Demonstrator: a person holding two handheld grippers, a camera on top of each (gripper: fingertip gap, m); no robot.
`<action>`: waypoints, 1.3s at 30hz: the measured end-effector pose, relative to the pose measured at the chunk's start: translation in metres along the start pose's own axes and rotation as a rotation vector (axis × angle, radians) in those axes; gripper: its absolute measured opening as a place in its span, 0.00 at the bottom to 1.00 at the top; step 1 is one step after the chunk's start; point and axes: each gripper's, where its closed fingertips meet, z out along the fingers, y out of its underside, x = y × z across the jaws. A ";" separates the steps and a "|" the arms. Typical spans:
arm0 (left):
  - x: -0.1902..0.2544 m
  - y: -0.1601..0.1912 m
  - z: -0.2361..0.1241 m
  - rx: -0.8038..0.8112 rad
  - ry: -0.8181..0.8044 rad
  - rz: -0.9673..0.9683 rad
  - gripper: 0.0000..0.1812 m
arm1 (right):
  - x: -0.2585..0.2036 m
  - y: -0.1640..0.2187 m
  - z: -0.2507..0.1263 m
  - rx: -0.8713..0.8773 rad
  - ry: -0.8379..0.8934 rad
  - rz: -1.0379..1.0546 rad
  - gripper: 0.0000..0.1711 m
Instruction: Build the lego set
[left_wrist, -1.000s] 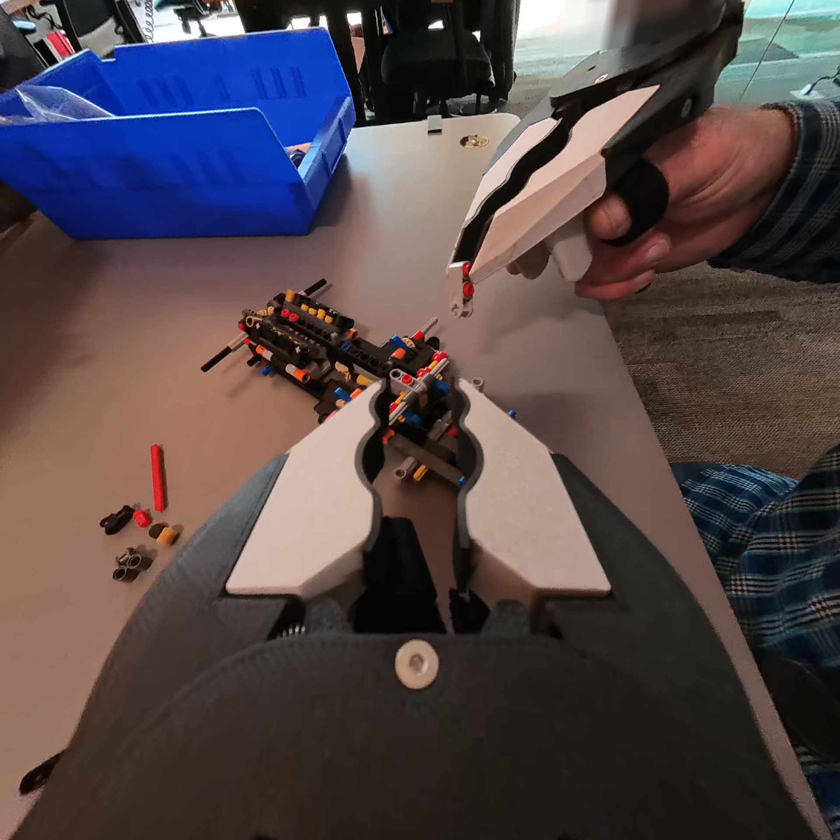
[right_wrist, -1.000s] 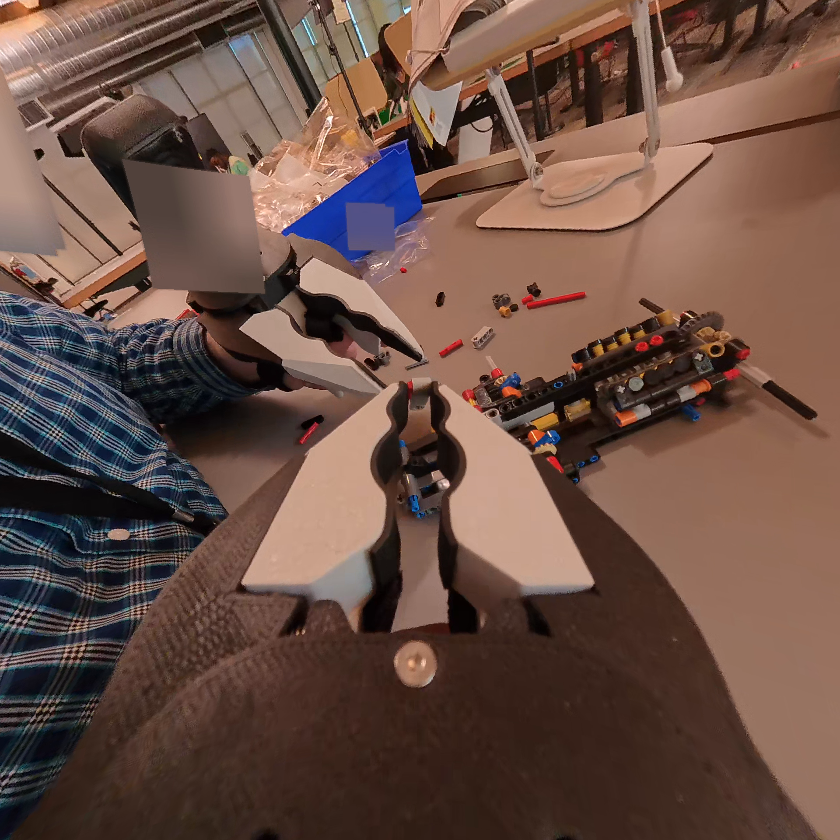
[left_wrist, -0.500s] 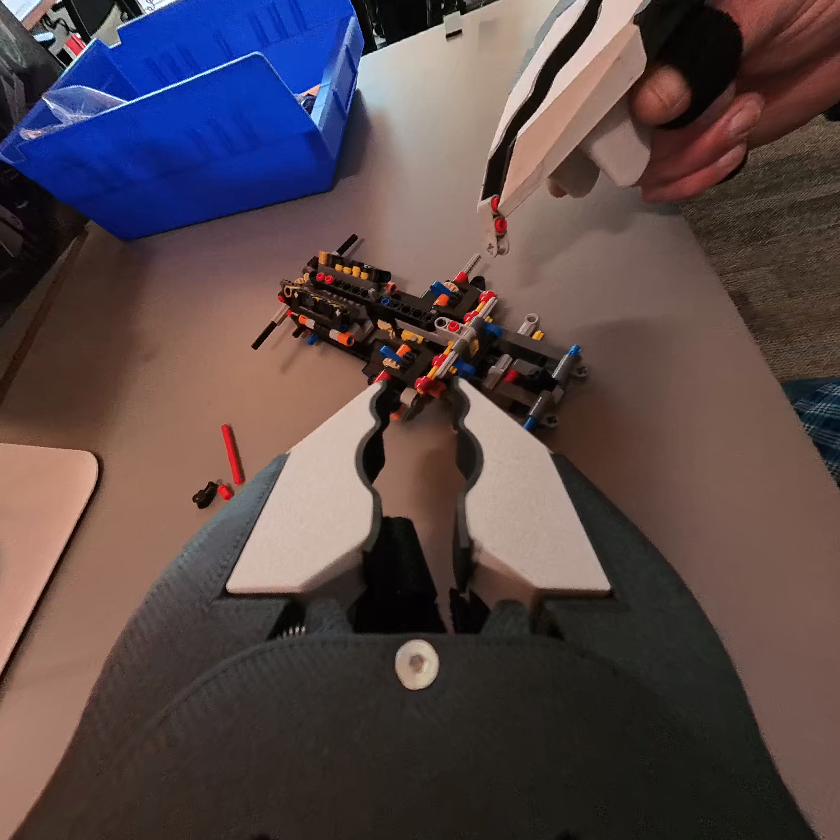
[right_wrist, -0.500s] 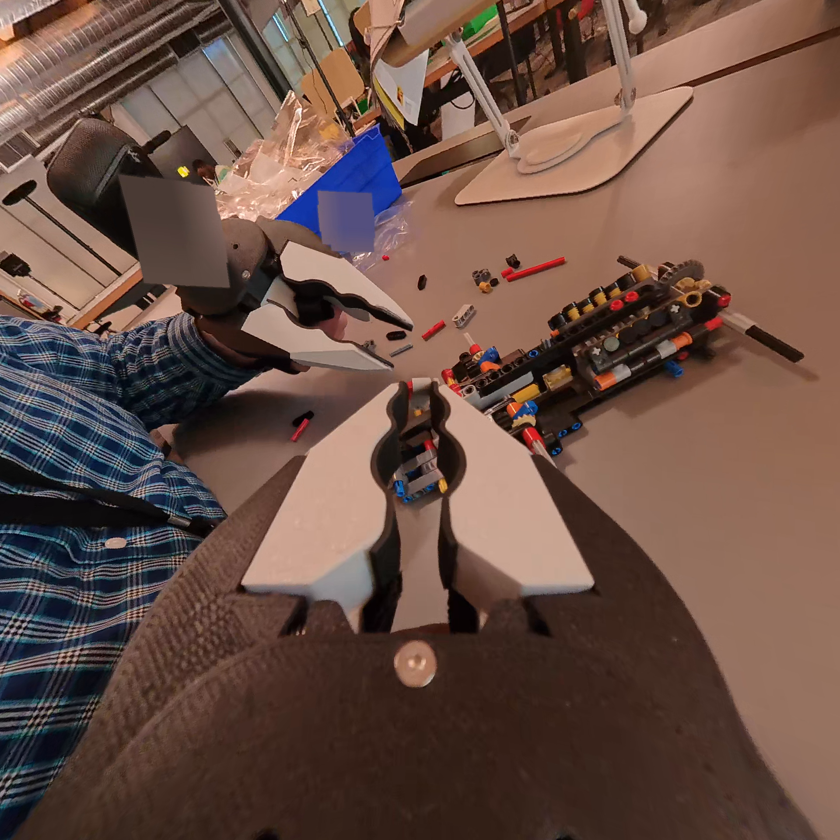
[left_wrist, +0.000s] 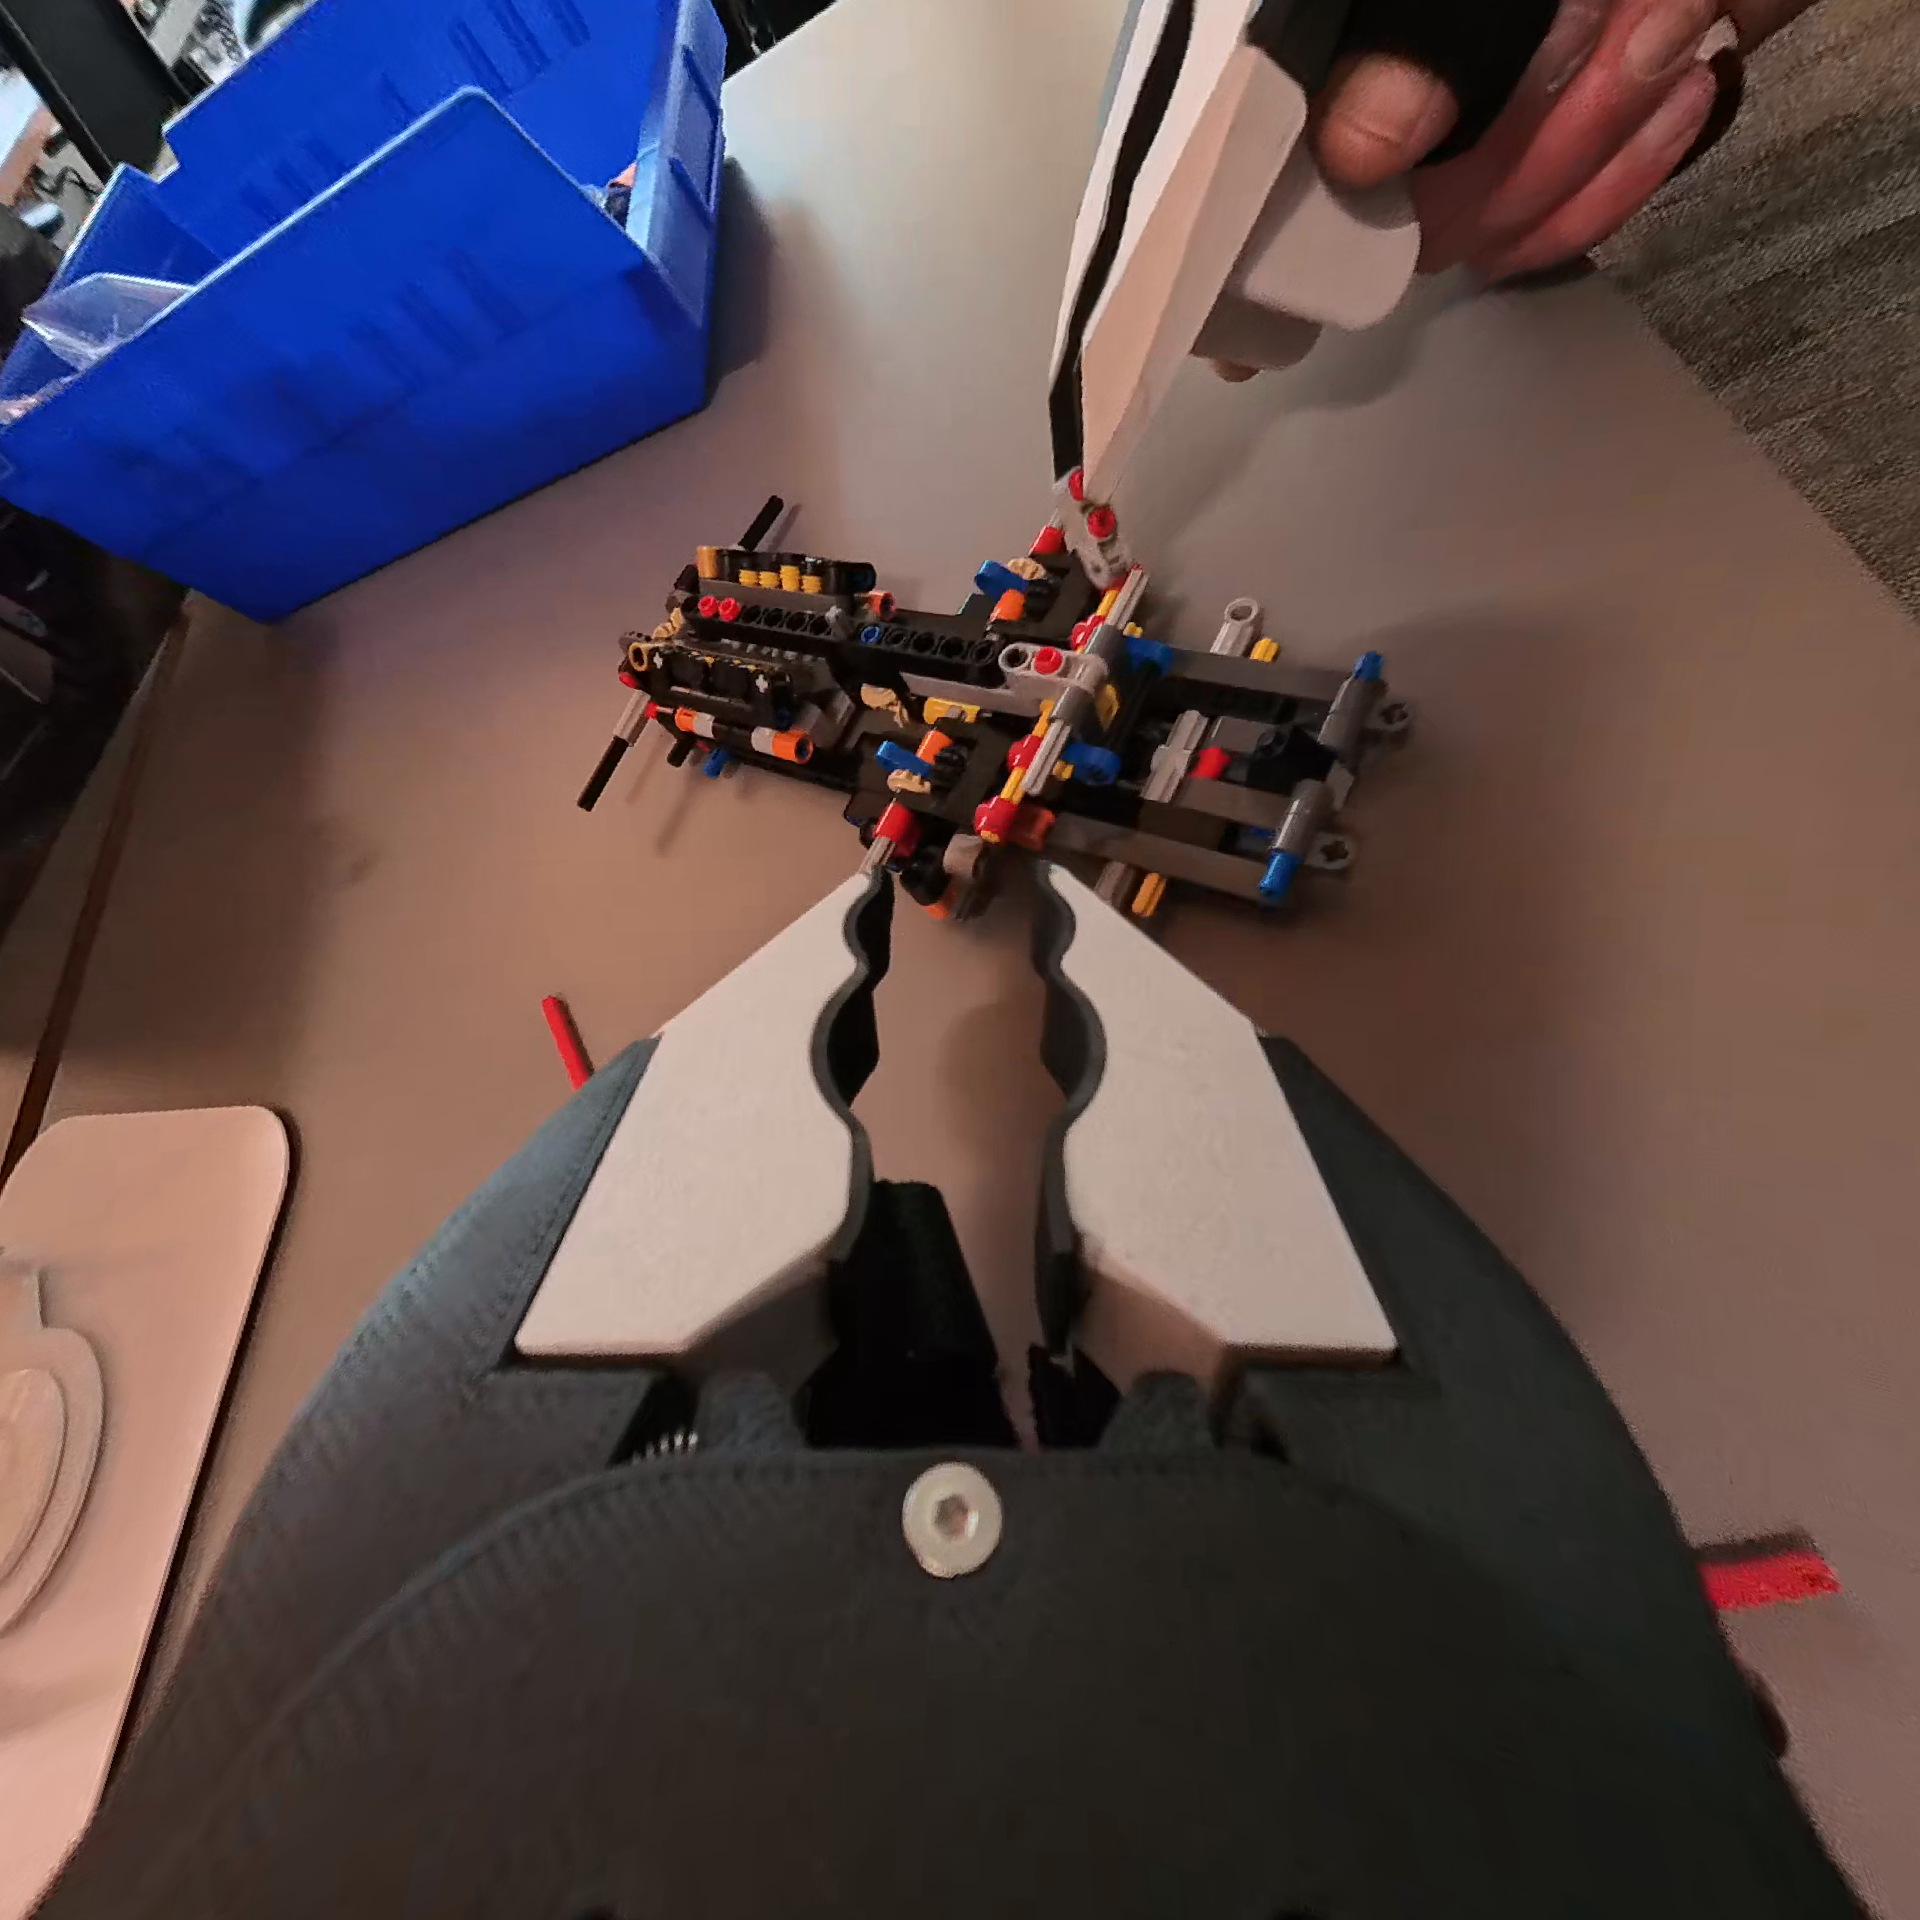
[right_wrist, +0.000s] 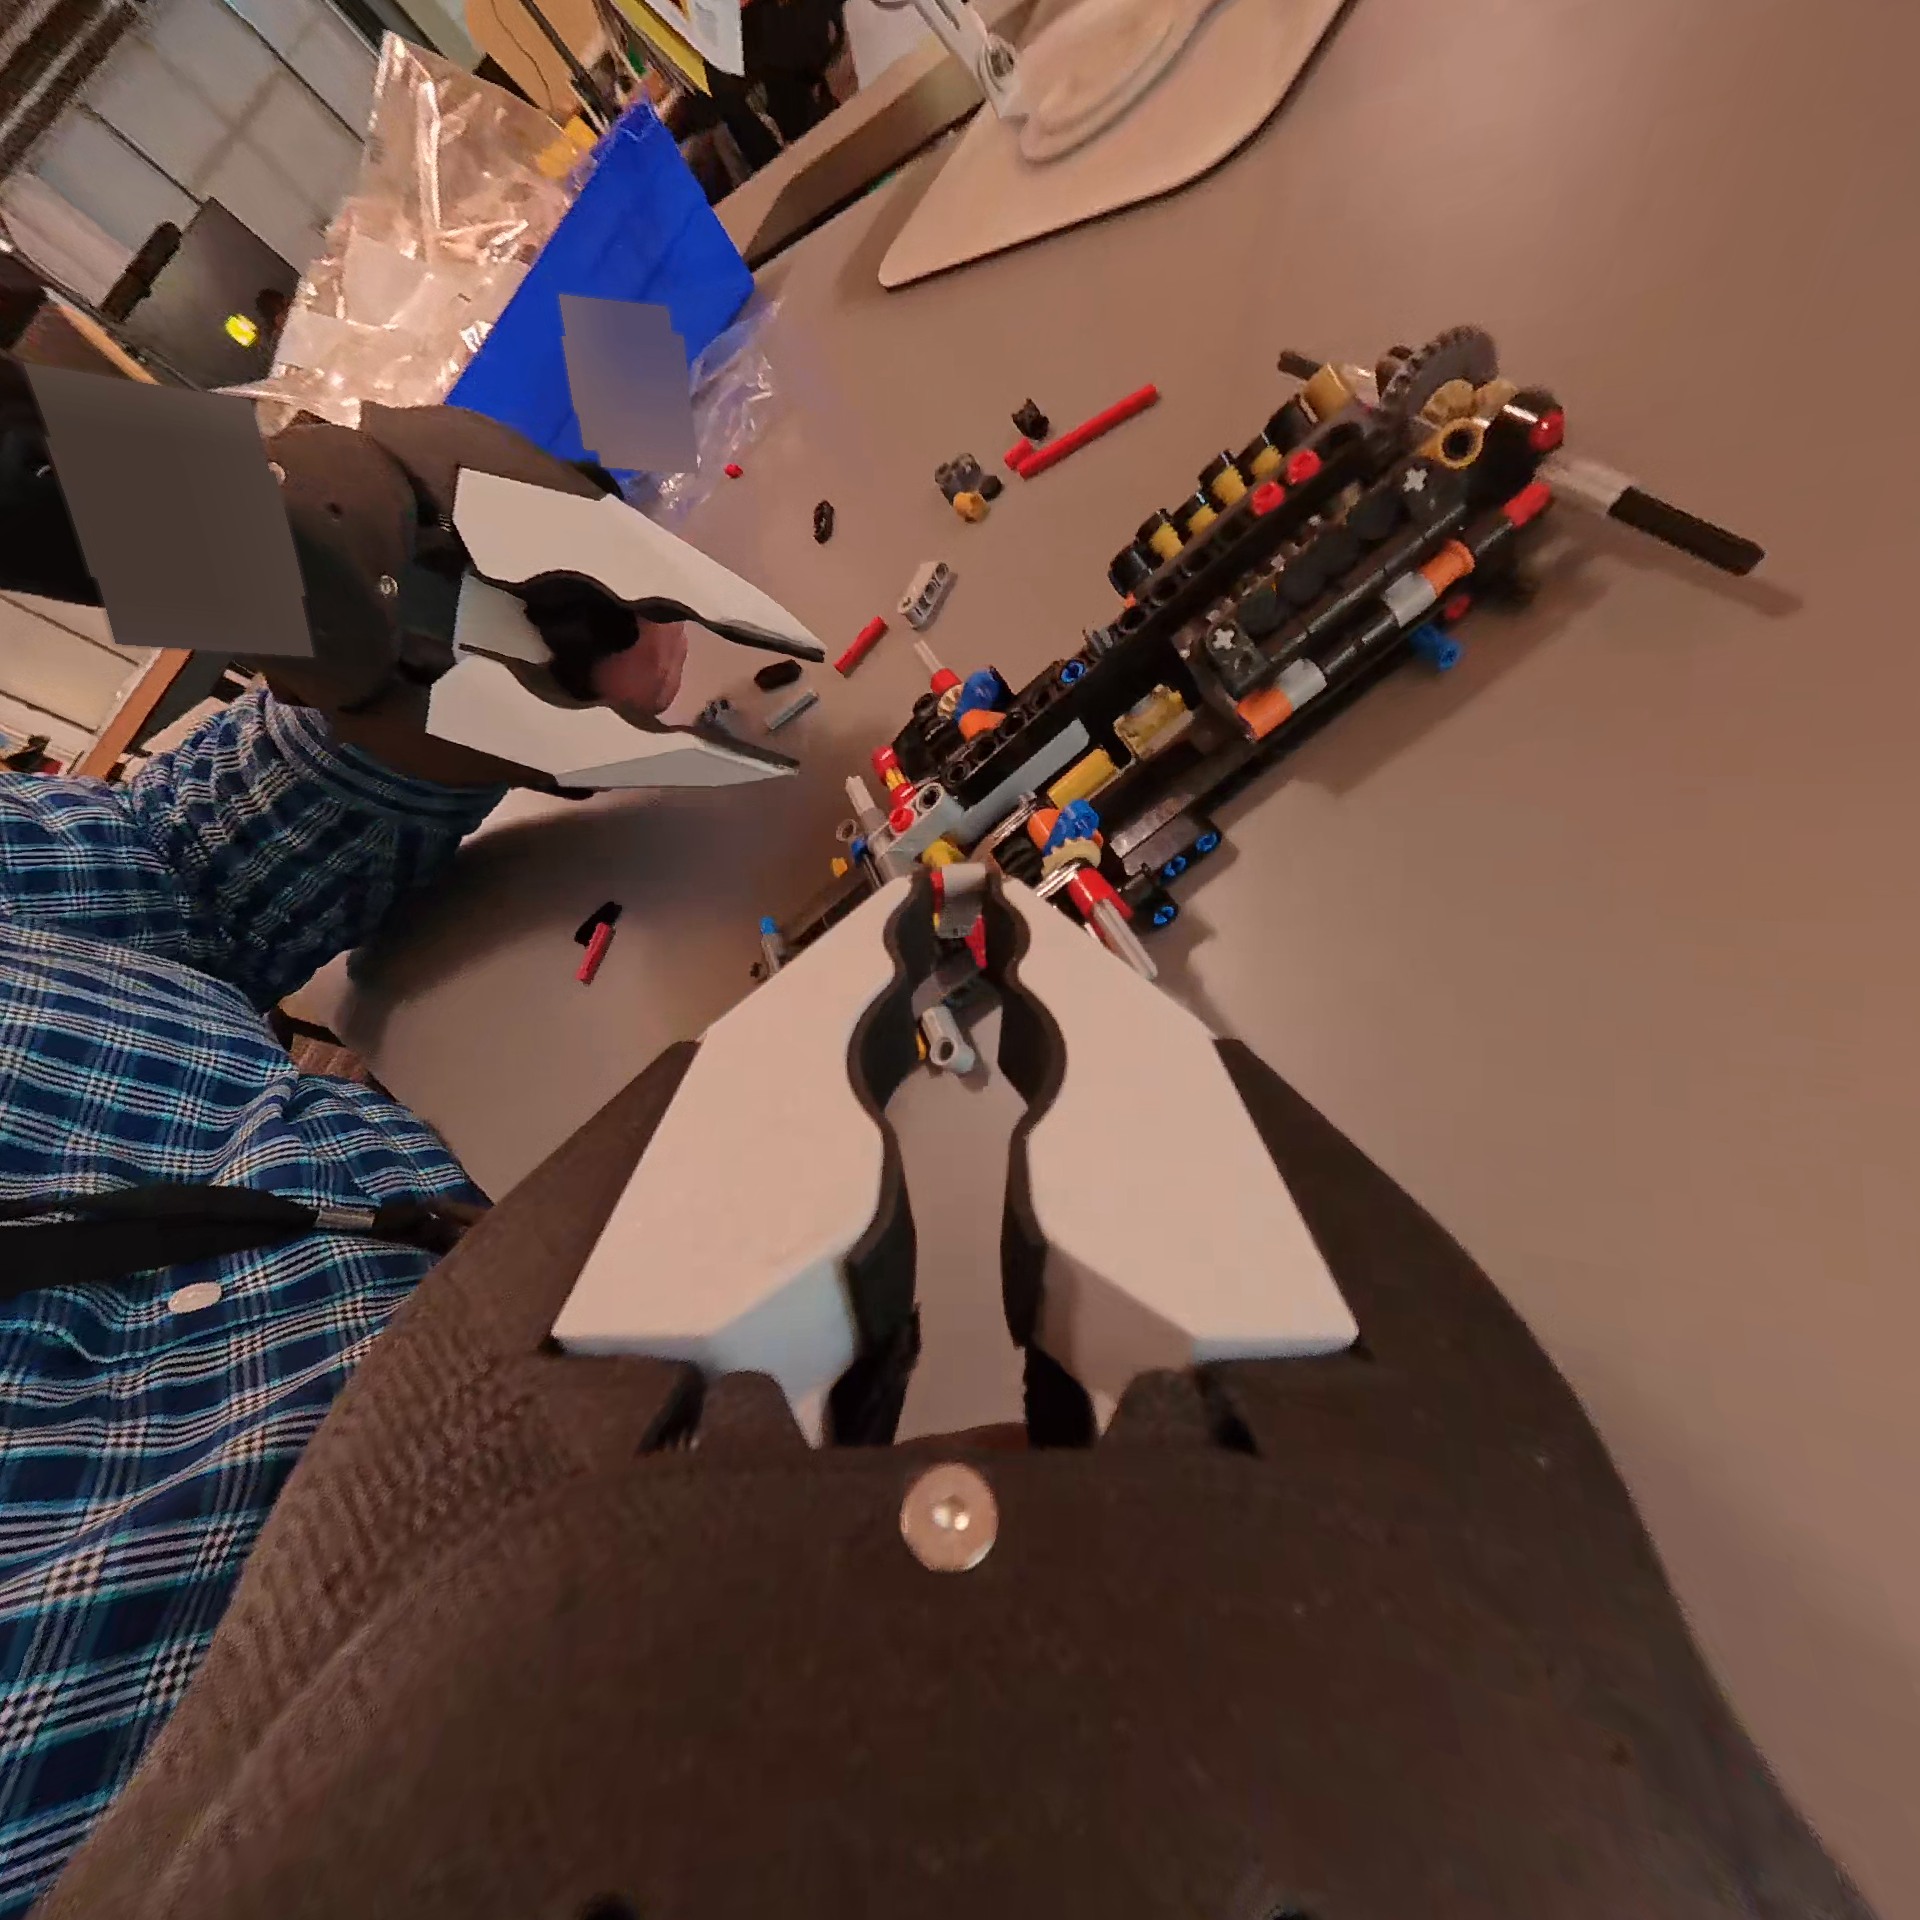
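The long black Lego assembly (left_wrist: 935, 707), studded with red, blue, yellow and orange pins, lies on the tan table (left_wrist: 1507, 1039). It also shows in the right wrist view (right_wrist: 1247, 644). My left gripper (left_wrist: 956, 894) is open and empty, with its fingertips just short of the assembly's near side. It shows at the left of the right wrist view (right_wrist: 805, 712). My right gripper (right_wrist: 958, 896) is shut on a small grey piece with red pins (right_wrist: 961, 904). In the left wrist view it (left_wrist: 1086, 499) holds that piece (left_wrist: 1093, 535) against the assembly's far side.
A blue bin (left_wrist: 364, 312) stands at the back left, with clear plastic bags (right_wrist: 436, 229) by it. Loose pieces lie around: a red axle (right_wrist: 1086, 431), a grey beam (right_wrist: 927, 594), a short red pin (right_wrist: 860, 644). A flat lamp base (left_wrist: 135, 1351) sits left. The table edge and carpet (left_wrist: 1818, 312) are right. One gripper's finger ends stand about 8 cm off the other's.
My left gripper has drawn back from around the assembly's near end. My right gripper has come down with the small grey piece to the assembly's far side.
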 end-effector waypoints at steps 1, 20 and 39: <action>0.001 0.001 0.002 -0.001 0.006 0.003 0.14 | -0.001 0.000 0.001 -0.007 -0.010 0.004 0.04; 0.017 -0.009 0.023 0.038 0.098 0.056 0.09 | -0.004 0.009 0.001 -0.112 -0.090 -0.028 0.04; 0.015 -0.006 0.028 0.013 0.104 0.092 0.03 | -0.005 0.004 0.005 -0.118 -0.166 0.035 0.03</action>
